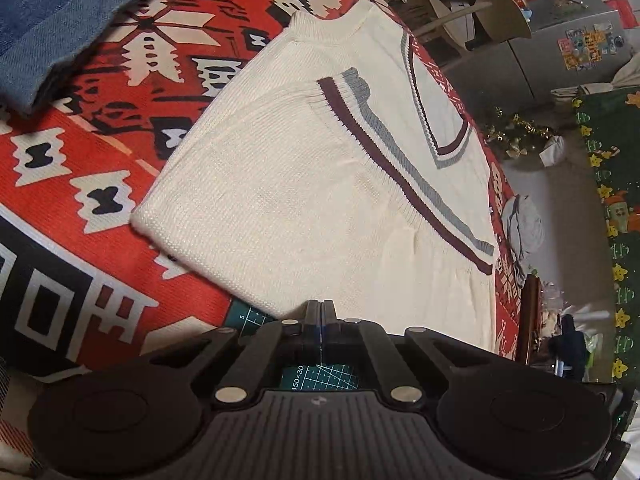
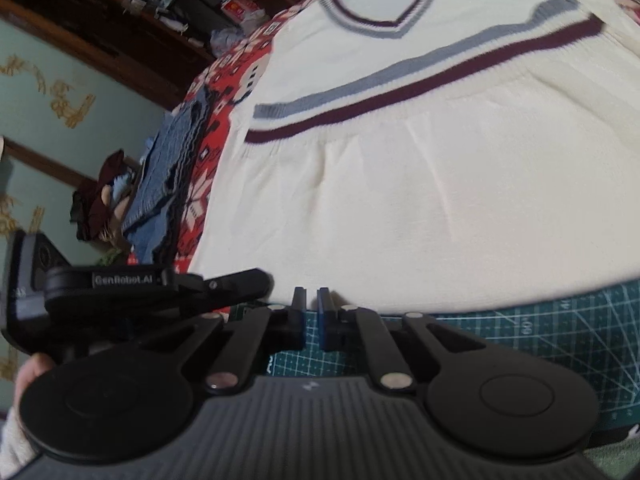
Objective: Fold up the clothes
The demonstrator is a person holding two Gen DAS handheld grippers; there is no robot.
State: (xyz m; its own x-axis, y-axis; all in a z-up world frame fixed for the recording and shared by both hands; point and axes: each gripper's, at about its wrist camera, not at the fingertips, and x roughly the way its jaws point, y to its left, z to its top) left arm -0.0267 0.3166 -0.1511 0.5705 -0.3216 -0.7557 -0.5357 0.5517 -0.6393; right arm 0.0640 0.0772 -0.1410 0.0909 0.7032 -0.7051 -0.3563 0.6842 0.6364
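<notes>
One garment is filling most of your left wrist view: a cream knitted V-neck sweater with maroon and grey-blue stripes, lying flat on the red, white and black patterned cloth that is covering the worktop. Its striped hem is sitting folded up across the body, just below the V of the neck, so you are looking at a fold already made. Your left gripper is hovering at the near edge of the knit with its jaws pressed together and nothing between them. A green cutting mat with white grid lines is peeking out under that edge. A stack of folded blue denim is resting at the far left corner, well apart from the sweater.

In your right wrist view the same sweater is spreading ahead, the striped band running across it and the near edge overhanging the green mat. Your right gripper is sitting just before that edge, its jaws nearly together with only a thin slit showing, pinching nothing. Your left gripper is reaching in from the left, beside it.

Judging by this, you are partway through: the sweater still looks wide, so at least one more fold is remaining before it joins the denim.
</notes>
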